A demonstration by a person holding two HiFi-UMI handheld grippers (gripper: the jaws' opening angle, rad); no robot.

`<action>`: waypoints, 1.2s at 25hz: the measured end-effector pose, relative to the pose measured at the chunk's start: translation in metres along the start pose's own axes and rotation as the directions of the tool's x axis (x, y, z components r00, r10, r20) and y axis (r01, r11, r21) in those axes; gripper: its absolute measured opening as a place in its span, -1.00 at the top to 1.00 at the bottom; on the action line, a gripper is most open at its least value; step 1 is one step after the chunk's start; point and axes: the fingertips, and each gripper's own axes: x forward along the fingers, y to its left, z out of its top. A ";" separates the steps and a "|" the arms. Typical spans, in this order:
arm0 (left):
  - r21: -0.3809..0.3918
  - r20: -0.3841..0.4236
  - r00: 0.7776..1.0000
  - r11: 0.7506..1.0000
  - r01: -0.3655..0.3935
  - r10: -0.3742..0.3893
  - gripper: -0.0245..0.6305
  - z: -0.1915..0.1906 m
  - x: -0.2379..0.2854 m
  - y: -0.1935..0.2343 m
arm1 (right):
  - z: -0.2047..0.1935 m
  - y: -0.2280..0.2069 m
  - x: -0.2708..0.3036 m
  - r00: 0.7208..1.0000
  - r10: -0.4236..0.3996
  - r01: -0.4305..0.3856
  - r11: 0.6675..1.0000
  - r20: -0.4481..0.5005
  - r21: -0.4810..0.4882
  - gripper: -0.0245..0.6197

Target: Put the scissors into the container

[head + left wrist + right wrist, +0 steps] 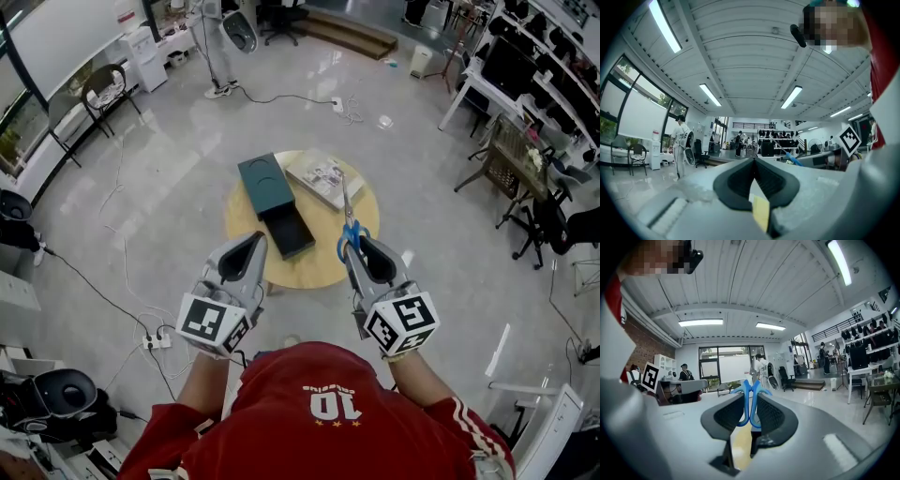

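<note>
Blue-handled scissors (349, 225) are squeezed by the handles in the right gripper (354, 246), above the round wooden table (309, 267). The left gripper (255, 240) is pressed closed on nothing. Farther off, the dark green container (267, 183) is set on that table.

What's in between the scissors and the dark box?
Just bare table, as the head view shows. The right gripper holds the scissors right of the box.
</note>
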 end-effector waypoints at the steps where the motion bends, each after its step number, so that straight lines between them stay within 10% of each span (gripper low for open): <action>1: -0.002 0.001 1.000 1.000 0.005 -0.005 0.92 0.000 0.001 0.005 | 0.001 0.001 0.005 1.000 -0.004 0.004 1.000 0.000 -0.003 0.65; 30: -0.030 -0.010 0.999 0.999 -0.031 0.031 0.92 -0.036 0.038 0.048 | -0.041 -0.017 0.073 0.992 0.029 -0.034 0.998 -0.119 -0.044 0.65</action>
